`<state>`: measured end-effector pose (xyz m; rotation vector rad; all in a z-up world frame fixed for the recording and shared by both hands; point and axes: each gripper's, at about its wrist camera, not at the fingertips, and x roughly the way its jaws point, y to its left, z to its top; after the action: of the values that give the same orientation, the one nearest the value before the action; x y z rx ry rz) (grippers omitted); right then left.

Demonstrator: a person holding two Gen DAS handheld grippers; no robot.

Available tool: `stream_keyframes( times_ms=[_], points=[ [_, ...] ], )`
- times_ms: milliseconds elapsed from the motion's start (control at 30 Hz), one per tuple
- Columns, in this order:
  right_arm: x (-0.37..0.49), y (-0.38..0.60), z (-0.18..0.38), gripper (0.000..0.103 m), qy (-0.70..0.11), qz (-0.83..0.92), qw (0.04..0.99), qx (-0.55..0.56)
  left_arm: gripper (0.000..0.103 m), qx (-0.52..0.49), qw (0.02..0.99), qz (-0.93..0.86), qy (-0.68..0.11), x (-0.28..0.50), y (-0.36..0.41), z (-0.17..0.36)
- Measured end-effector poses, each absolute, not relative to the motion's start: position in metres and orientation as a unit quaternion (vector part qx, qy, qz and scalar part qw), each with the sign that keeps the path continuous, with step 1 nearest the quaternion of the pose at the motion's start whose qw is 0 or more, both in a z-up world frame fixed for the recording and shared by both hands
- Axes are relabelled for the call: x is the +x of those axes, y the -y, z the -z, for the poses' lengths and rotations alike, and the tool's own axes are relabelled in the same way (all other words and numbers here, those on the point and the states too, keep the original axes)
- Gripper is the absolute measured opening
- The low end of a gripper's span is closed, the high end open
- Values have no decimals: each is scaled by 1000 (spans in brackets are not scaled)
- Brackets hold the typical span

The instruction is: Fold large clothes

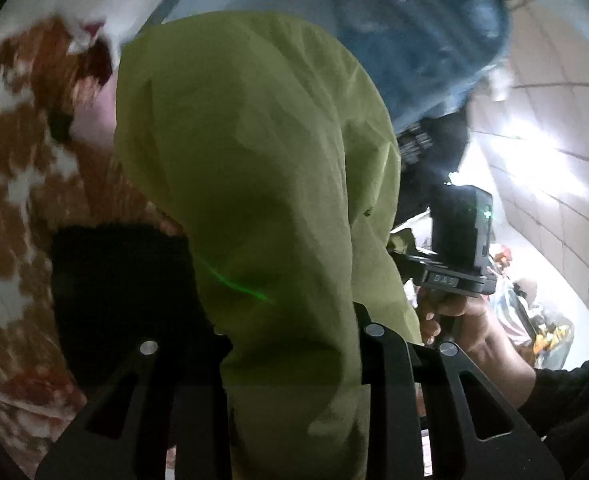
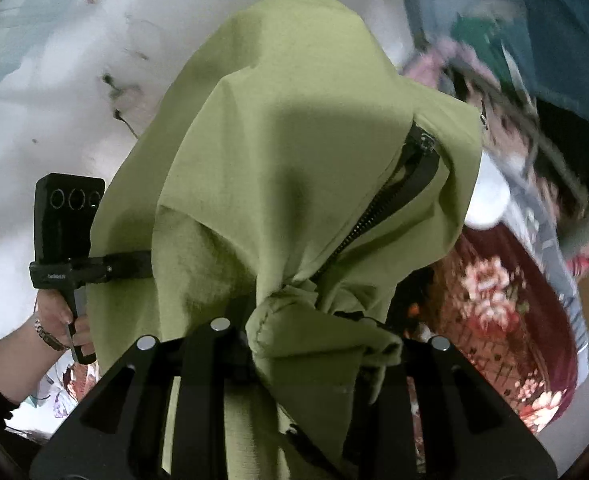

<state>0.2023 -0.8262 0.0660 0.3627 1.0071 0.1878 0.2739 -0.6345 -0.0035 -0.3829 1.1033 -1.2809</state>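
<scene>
One green zippered jacket (image 2: 278,184), two handheld grippers (image 1: 460,240) (image 2: 68,232), two hands (image 1: 466,328) (image 2: 52,320), one wristwatch (image 2: 48,336), and one maroon floral blanket (image 2: 506,340) at lower right.

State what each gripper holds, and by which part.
Both hold the green jacket: right gripper on bunched fabric beside the zipper; left gripper on plain fabric.
</scene>
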Motion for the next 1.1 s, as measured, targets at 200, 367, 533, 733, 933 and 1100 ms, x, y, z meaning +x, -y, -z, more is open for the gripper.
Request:
stream_keyframes(
  times_ms=[200, 367, 533, 733, 933, 1100],
  points=[
    [205, 834, 73, 26, -516, -103, 819, 228, 26, -151, 646, 500, -557, 282, 629, 105],
    [211, 840, 113, 33, -505, -113, 819, 248, 28, -160, 646, 491, -562, 294, 614, 125],
    [201, 851, 125, 47, -505, -100, 826, 230, 59, -105, 650, 487, -574, 303, 627, 126],
    [164, 871, 105, 91, -503, -25, 836, 217, 85, -48, 667, 470, -576, 295, 625, 113],
    [133, 867, 29, 98, -463, 81, 866, 170, 91, 94, 754, 383, -525, 282, 603, 56],
    [148, 802, -12, 98, -451, 104, 883, 76, 97, 156, 840, 359, -375, 273, 624, -27]
  ],
)
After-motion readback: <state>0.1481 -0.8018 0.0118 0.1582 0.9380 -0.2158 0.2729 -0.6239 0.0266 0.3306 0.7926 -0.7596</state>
